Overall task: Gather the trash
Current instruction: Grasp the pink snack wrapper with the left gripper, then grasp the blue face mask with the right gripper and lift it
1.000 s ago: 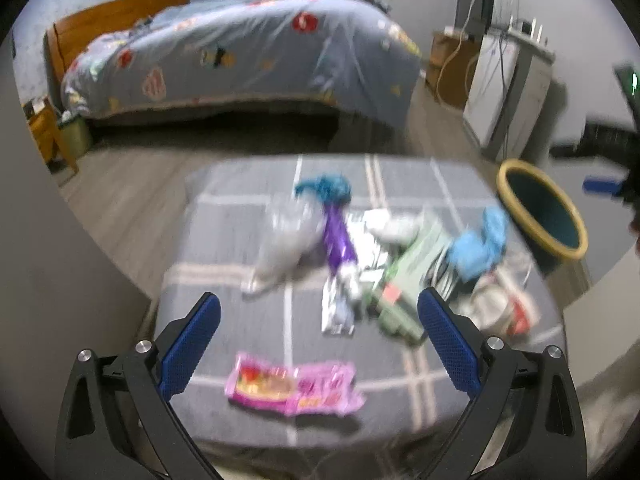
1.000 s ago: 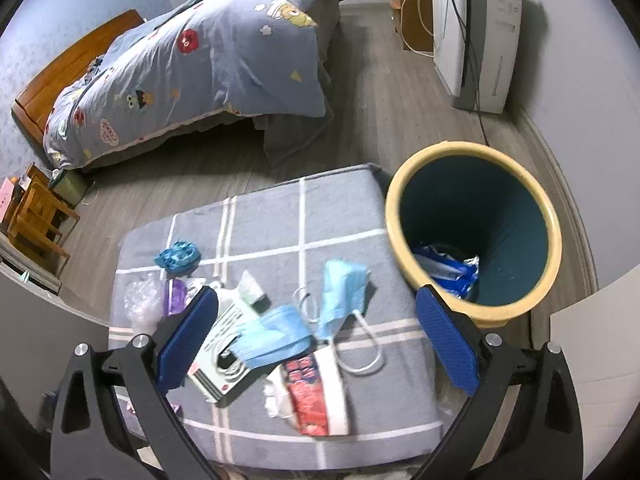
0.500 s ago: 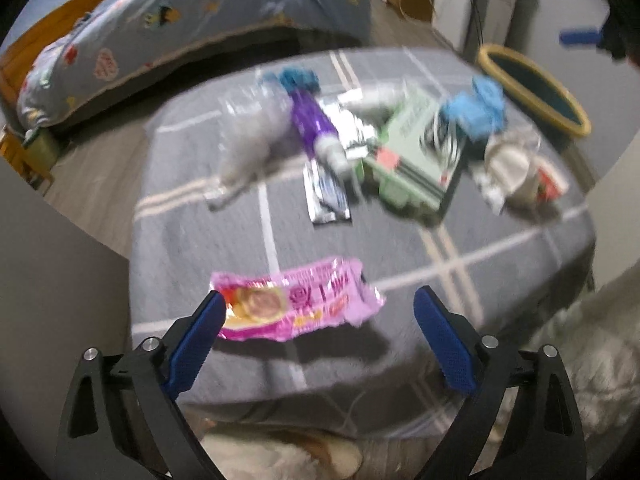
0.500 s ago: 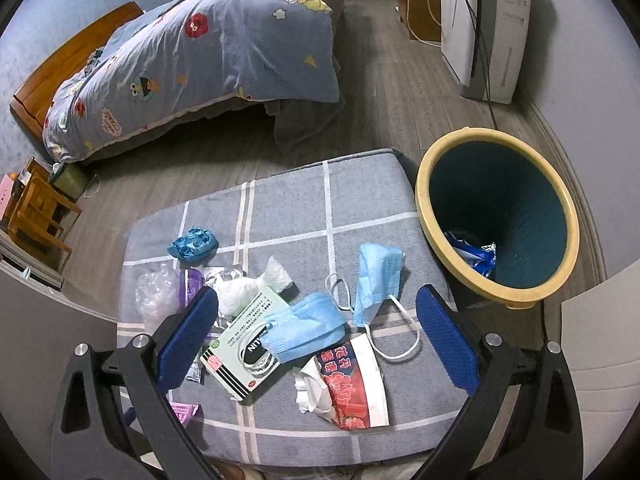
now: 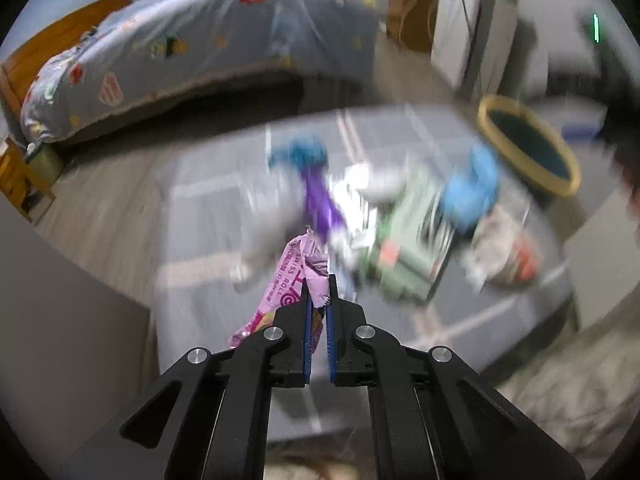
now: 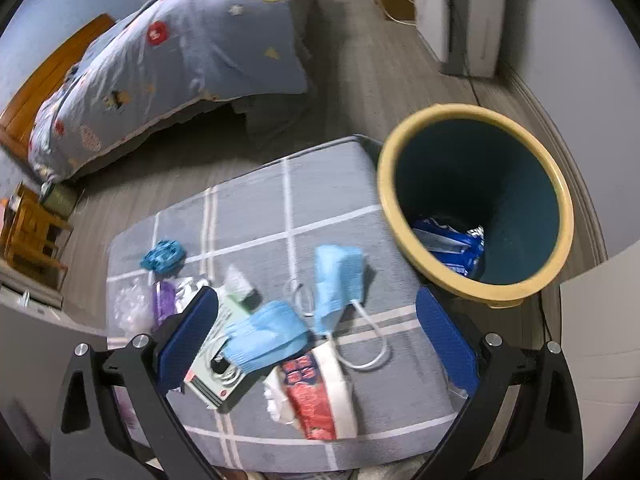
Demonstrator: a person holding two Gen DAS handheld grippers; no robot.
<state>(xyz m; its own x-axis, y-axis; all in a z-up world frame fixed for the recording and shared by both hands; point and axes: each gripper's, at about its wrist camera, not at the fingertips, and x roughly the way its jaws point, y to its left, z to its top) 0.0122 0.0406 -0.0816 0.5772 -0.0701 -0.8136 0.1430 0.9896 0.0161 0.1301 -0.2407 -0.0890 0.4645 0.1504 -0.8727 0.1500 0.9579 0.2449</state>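
My left gripper (image 5: 318, 280) is shut on a pink Swiss-roll wrapper (image 5: 290, 276) and holds it up above the grey checked ottoman (image 5: 208, 280). The scene behind it is blurred. My right gripper (image 6: 316, 320) is open and empty above the ottoman (image 6: 328, 184). Below it lie two blue face masks (image 6: 338, 276), a green-white box (image 6: 216, 376) and a red-white packet (image 6: 316, 392). A yellow-rimmed teal bin (image 6: 476, 204) stands at the ottoman's right with a blue wrapper (image 6: 452, 246) inside; it also shows in the left wrist view (image 5: 528, 148).
A purple wrapper (image 6: 164, 300), clear plastic bag (image 6: 128, 308) and crumpled blue item (image 6: 162, 254) lie at the ottoman's left. A bed with a blue quilt (image 6: 180, 64) stands behind. A white appliance (image 6: 460, 12) is at the back right, a wooden stool (image 6: 28, 236) at left.
My left gripper has shut on the pink wrapper and lifted it off the ottoman's near edge. My right gripper stayed open and shifted a little nearer the bin.
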